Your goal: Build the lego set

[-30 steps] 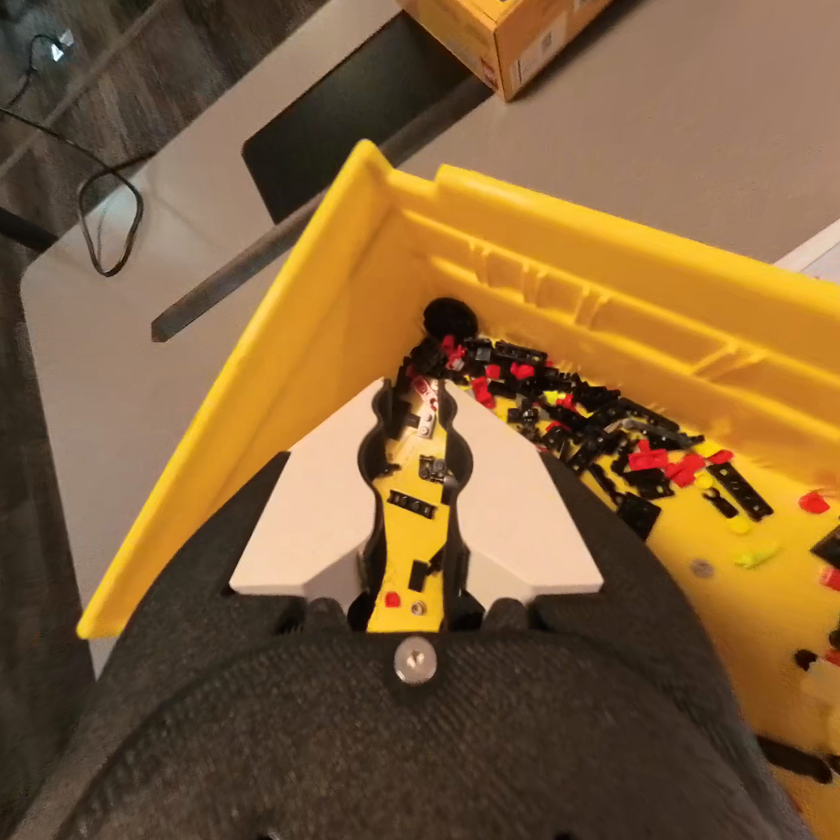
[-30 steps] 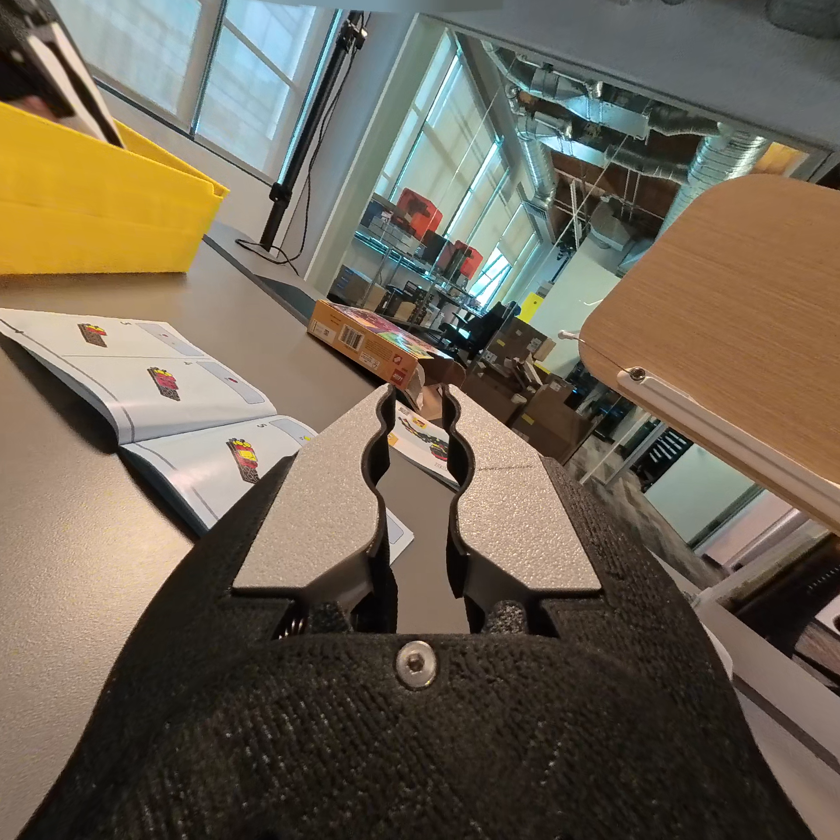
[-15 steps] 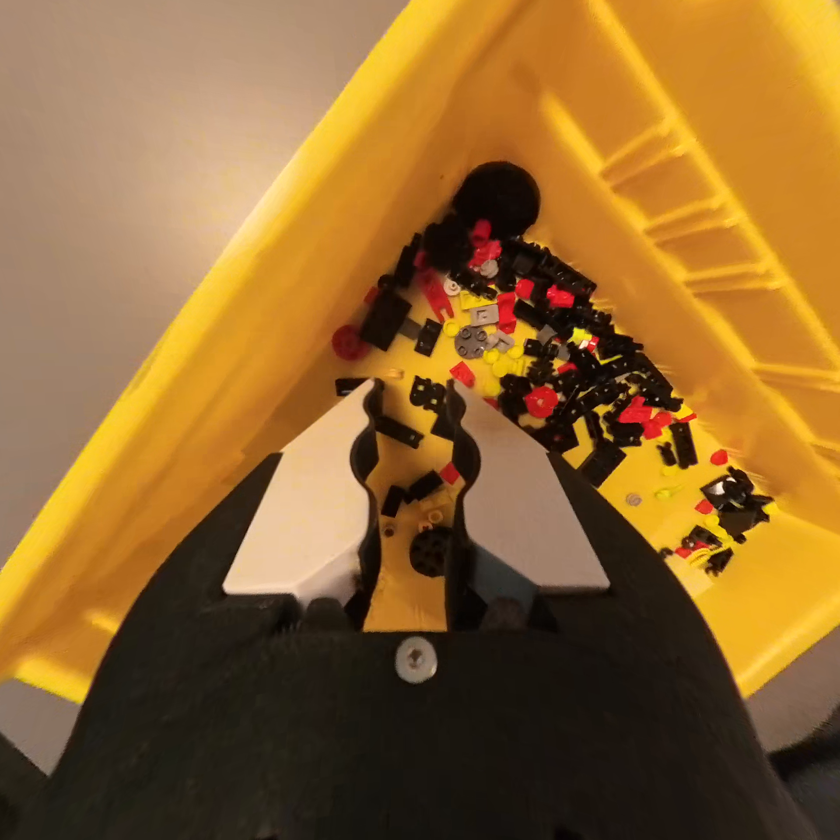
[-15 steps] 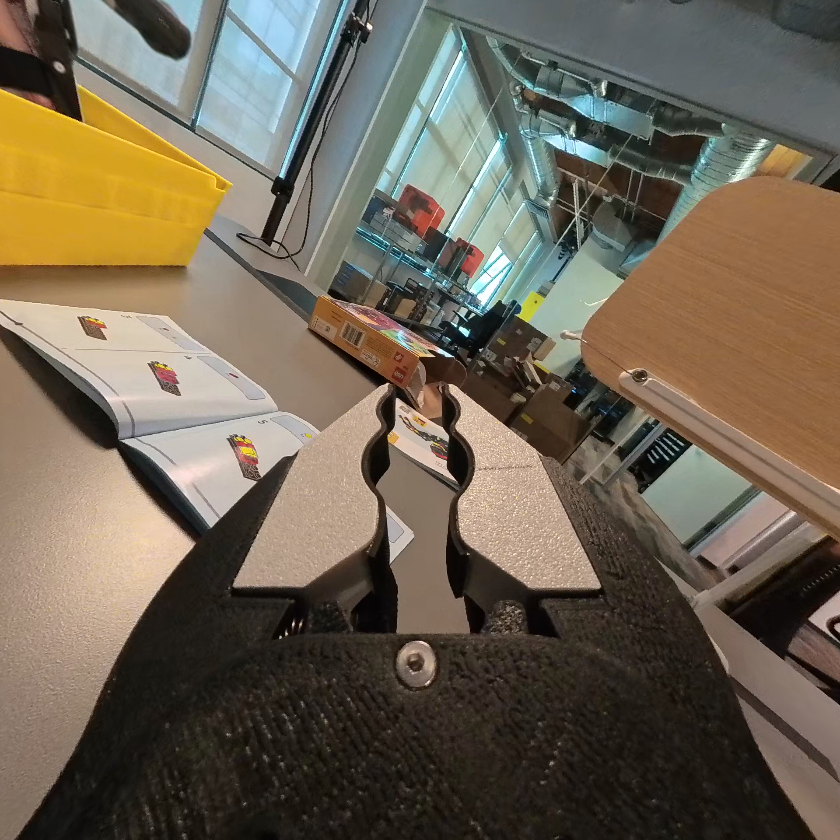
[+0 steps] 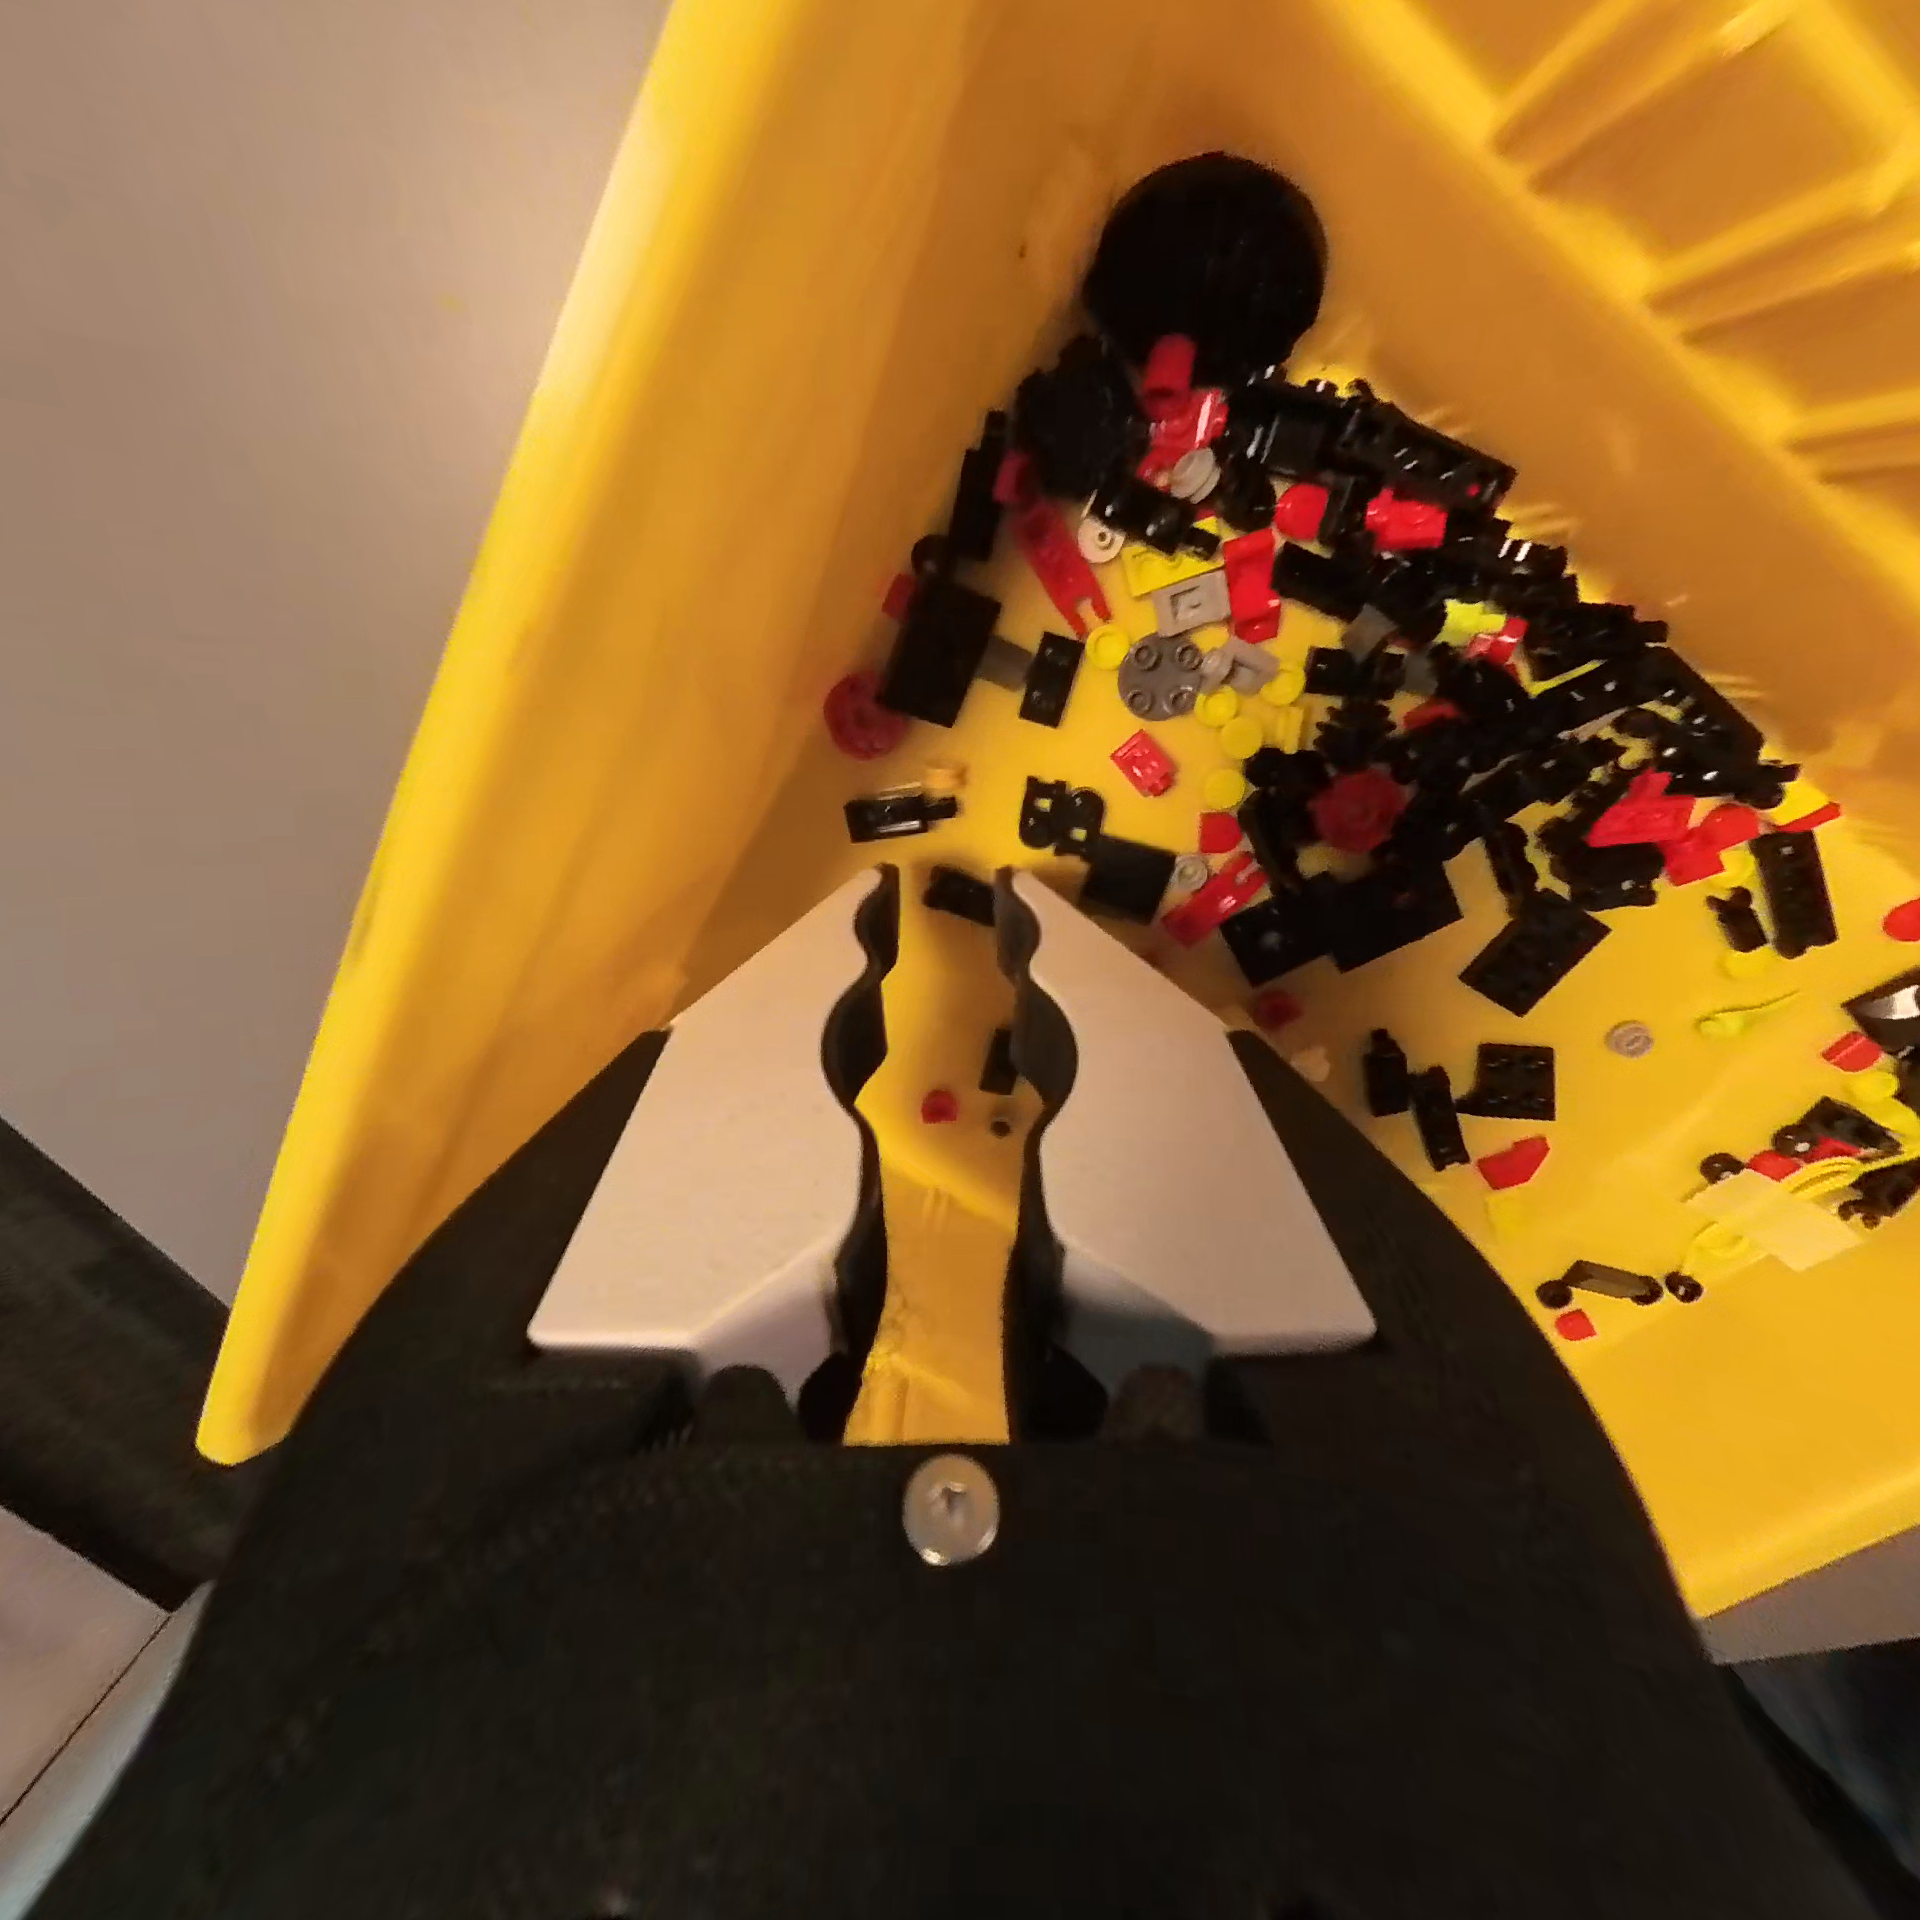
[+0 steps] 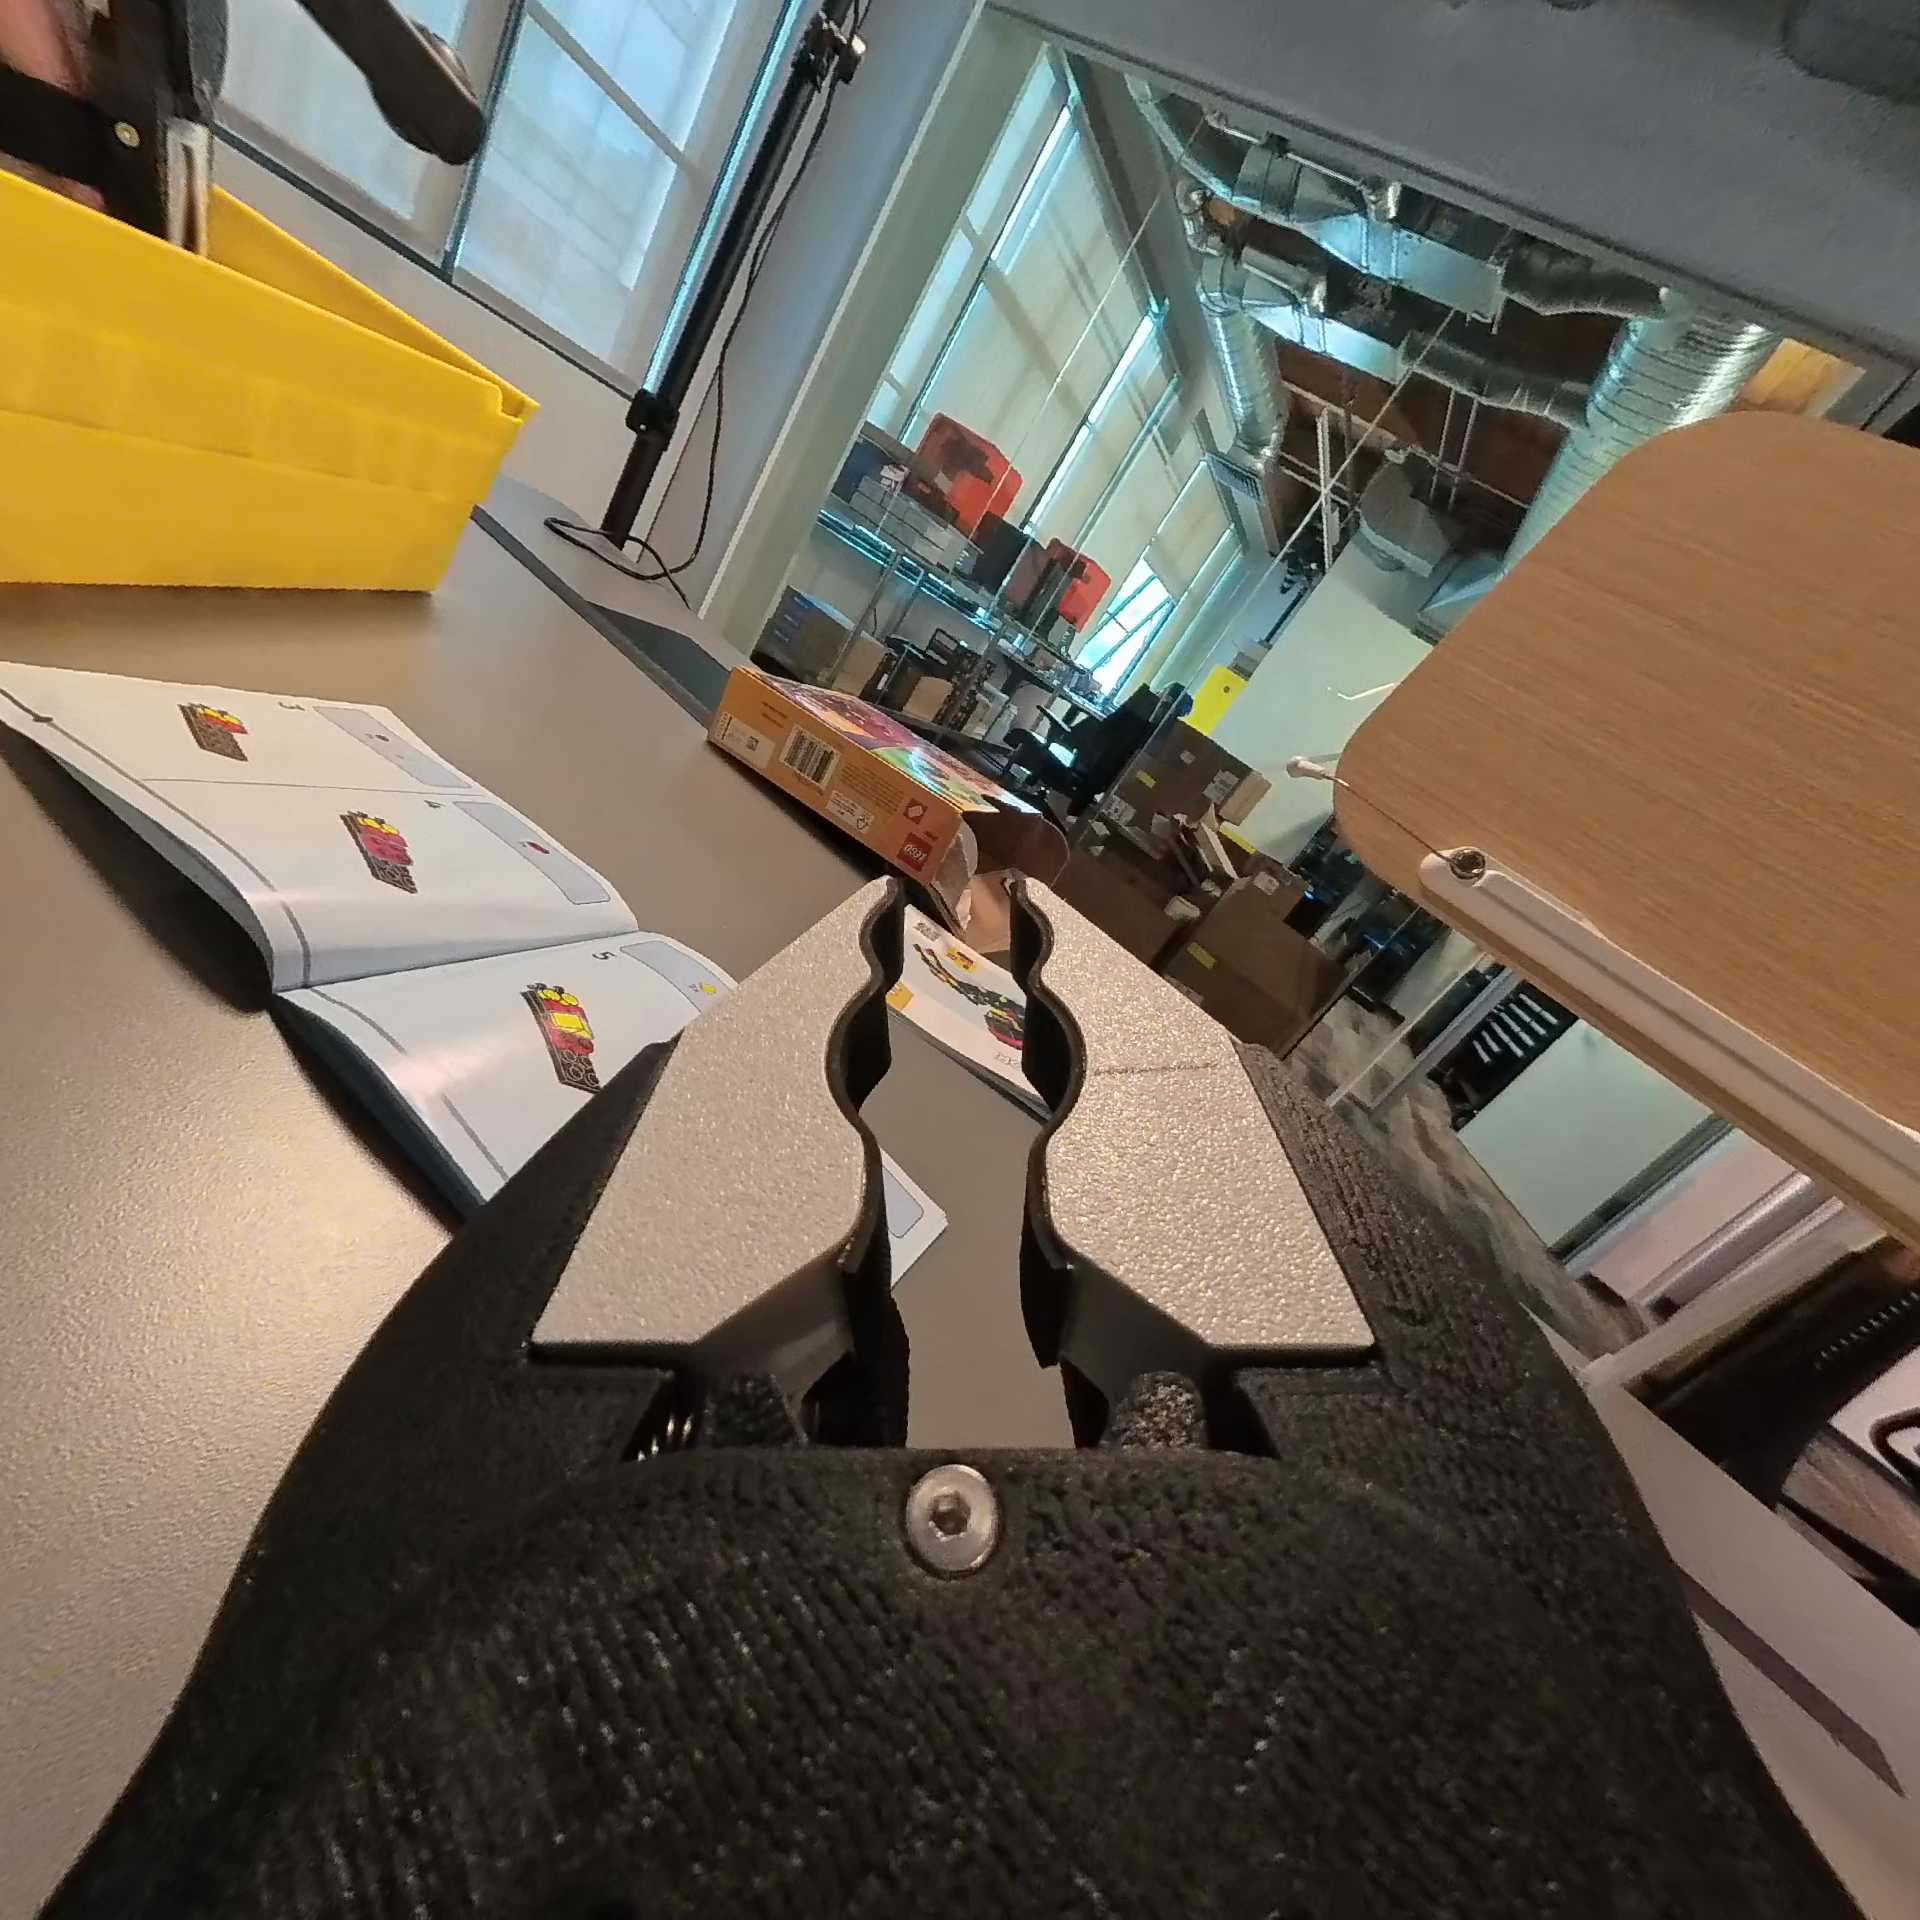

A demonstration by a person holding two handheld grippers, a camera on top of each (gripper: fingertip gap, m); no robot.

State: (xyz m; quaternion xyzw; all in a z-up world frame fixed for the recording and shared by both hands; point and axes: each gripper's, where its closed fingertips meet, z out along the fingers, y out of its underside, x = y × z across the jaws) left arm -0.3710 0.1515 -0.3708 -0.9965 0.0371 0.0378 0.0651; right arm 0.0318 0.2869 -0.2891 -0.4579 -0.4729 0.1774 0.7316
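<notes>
The grey counter carries everything in play, and the big yellow plastic bin standing on it holds the task's things: a loose heap of small black, red, yellow and grey Lego pieces banked into the corner below a large black tyre. An open instruction booklet with pale blue pages lies nearer the right gripper, with an orange cardboard set box beyond it.

The left gripper hangs over the bin floor, jaws apart with nothing between them, and a small black plate piece sits right at the tips. The risks, as I judge them, come from crowding: the pieces are tiny and flat on smooth plastic, so closing jaws could skid one aside or flick it into the heap. A neighbouring black brick lies just beside the right-hand tip and could be pinched instead. The bin wall close on the left leaves little room to tilt.

The right gripper rests low over the counter, jaws apart and empty, well apart from the bin.

Compared with half a second ago, the left gripper has dropped closer to the bin floor and the heap looms larger; the black wheel hub then framed between the jaws is gone from view. The right gripper has barely shifted.
</notes>
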